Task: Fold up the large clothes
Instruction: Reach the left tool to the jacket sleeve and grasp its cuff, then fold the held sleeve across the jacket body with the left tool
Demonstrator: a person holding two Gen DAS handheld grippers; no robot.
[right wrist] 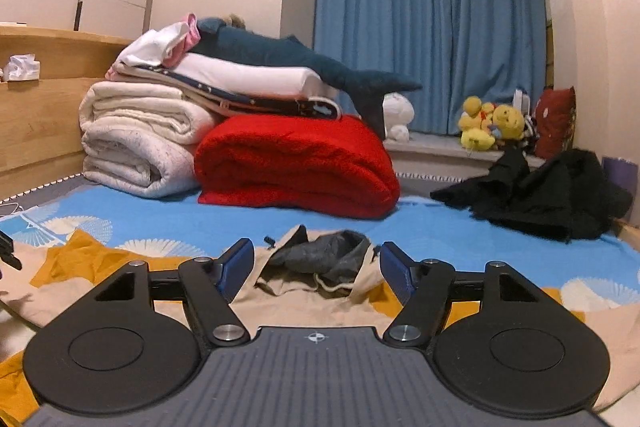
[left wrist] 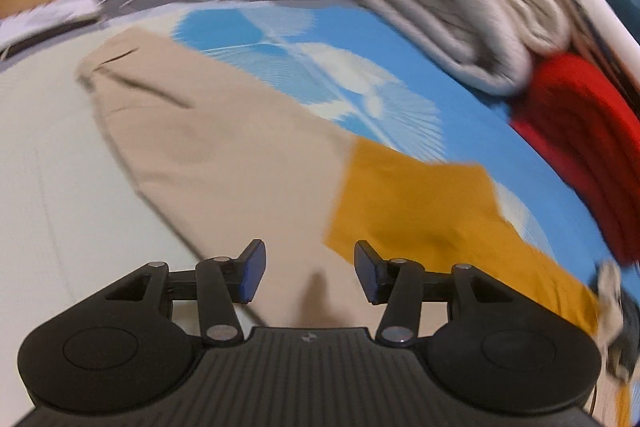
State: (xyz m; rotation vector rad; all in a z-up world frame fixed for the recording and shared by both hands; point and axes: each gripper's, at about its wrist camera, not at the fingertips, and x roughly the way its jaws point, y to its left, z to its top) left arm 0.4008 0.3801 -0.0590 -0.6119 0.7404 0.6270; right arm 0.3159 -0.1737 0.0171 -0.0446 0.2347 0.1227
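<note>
Beige jacket point(right wrist: 312, 303) lies spread on the bed point(right wrist: 208, 223) for folding, hood facing the blankets. Left gripper point(left wrist: 310, 273) and right gripper point(right wrist: 316, 269) hover above it, fingers wide, holding nothing.

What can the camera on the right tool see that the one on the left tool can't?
Only the right view shows the blue curtain, the toy shark lying on the stacked bedding, the yellow soft toys on the ledge, the black clothes heaped on the bed, and the tan garment's grey-lined hood.

Only the left view shows a long tan sleeve stretched flat.

Both show the tan garment, the mustard cloth, the red blanket, the cream blanket, the blue patterned sheet, and an open tool: left, right.
</note>
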